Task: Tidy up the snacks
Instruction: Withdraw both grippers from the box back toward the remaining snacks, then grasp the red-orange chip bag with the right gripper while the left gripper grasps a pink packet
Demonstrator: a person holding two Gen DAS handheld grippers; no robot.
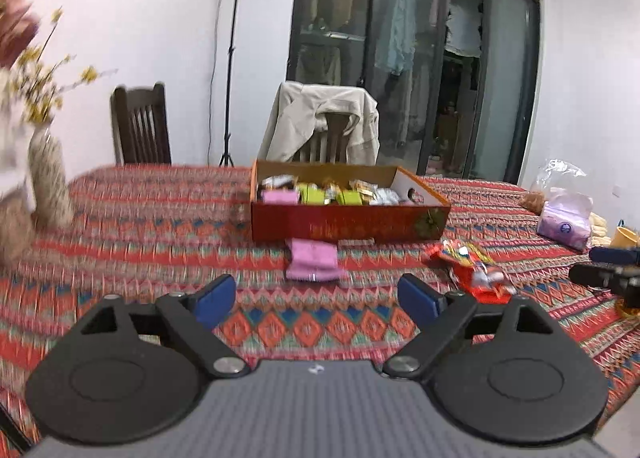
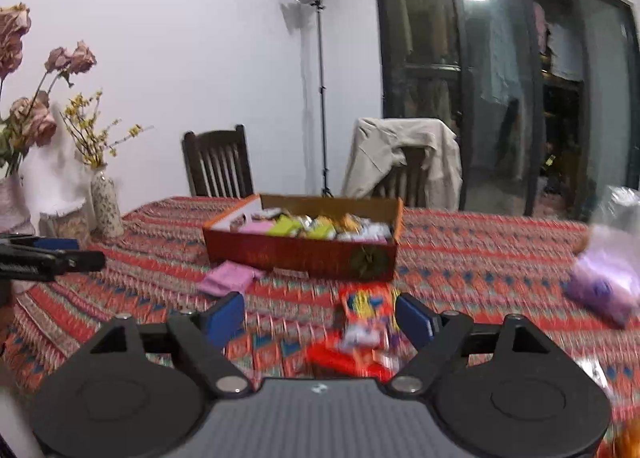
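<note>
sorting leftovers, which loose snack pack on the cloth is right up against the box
The pink pack: it lies at the red box's front wall. The red pack lies apart, nearer the right gripper.

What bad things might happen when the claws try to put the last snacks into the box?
The box already looks packed with snacks, so the pink packet lying against its front wall may not fit and could slide back out. The red snack bag lies crumpled between the open right claw's fingers; a squeeze might crush what's inside. The vase of yellow flowers stands near the table edge, so a wide swing of the left claw could tip it.
</note>
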